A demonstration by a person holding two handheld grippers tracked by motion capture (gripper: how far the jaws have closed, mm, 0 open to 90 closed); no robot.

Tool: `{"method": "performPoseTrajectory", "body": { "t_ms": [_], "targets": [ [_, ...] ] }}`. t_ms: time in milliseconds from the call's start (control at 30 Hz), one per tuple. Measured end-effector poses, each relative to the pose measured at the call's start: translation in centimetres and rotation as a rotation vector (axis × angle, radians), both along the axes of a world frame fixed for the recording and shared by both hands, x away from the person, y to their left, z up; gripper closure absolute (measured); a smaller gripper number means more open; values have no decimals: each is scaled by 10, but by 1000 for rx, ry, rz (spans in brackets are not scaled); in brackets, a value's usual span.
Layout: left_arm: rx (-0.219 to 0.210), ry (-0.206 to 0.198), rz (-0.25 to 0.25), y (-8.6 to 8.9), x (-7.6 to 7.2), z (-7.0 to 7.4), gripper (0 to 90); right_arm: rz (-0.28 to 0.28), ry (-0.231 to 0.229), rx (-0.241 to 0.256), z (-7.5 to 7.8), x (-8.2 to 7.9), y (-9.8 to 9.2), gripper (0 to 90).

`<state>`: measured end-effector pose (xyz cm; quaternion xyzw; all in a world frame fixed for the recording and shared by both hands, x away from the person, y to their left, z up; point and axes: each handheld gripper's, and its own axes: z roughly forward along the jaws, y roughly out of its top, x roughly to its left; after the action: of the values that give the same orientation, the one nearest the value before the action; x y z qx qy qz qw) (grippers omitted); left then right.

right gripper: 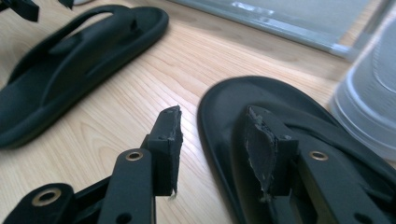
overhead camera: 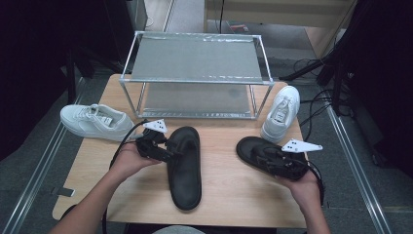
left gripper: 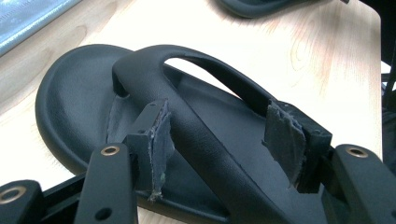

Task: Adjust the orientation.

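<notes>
The wooden table (overhead camera: 229, 185) carries a two-tier metal shoe rack (overhead camera: 195, 73) along its far edge, both of its shelves bare, and everything else is best placed from that rack. To the rack's left, partly over the table's edge, a white sneaker (overhead camera: 95, 121) lies on its side-facing line with its toe pointing right; off the rack's right front corner a second white sneaker (overhead camera: 281, 112) stands with its toe pointing away from the person. Just in front of the rack's lower shelf, near its middle, lies a black sandal (overhead camera: 185, 168) running lengthwise toward the person, its toe end closest to the rack. In front of the rack's right leg, nearer the person, lies the other black sandal (overhead camera: 253, 151), angled with its toe toward the rack. The left gripper (overhead camera: 165, 148) comes at the first sandal from its left side; in the left gripper view its jaws stand wide, one on each side of the sandal's strap (left gripper: 205, 135) (the worn grey pads (left gripper: 161, 149) are near the strap, but no squeeze shows). The right gripper (overhead camera: 275, 158) rests over the second sandal; in the right gripper view its jaws are also spread wide, one above the bare tabletop and the other over the sandal's footbed (right gripper: 224, 135), astride the sandal's left rim and holding nothing.
</notes>
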<state>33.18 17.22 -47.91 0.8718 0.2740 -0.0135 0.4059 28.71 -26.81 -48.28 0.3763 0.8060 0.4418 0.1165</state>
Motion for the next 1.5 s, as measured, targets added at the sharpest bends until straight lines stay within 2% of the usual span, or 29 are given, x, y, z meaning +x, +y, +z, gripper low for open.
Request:
{"method": "performPoseTrajectory", "body": {
  "t_ms": [200, 367, 533, 867, 1167, 1333, 1500],
  "targets": [
    [0, -24, 8, 0, 1, 2, 413, -26, 10, -19, -6, -2, -13, 572],
    [-8, -24, 17, 2, 3, 1, 414, -28, 12, -20, -12, -4, -23, 575],
    [-8, -28, 16, 3, 3, 2, 414, -28, 33, -20, -20, 1, -28, 579],
    [-9, -30, 19, 3, 3, 1, 413, 31, 79, -84, -34, 10, -21, 630],
    [-7, -30, 18, 3, 3, 1, 413, 81, 127, -33, -36, 16, -23, 792],
    [-9, -30, 20, 4, 4, 1, 413, 79, 106, -31, -28, 15, -18, 802],
    [-7, -33, 24, 4, 4, 1, 413, 70, 117, -6, -19, 11, -12, 801]
  ]
}}
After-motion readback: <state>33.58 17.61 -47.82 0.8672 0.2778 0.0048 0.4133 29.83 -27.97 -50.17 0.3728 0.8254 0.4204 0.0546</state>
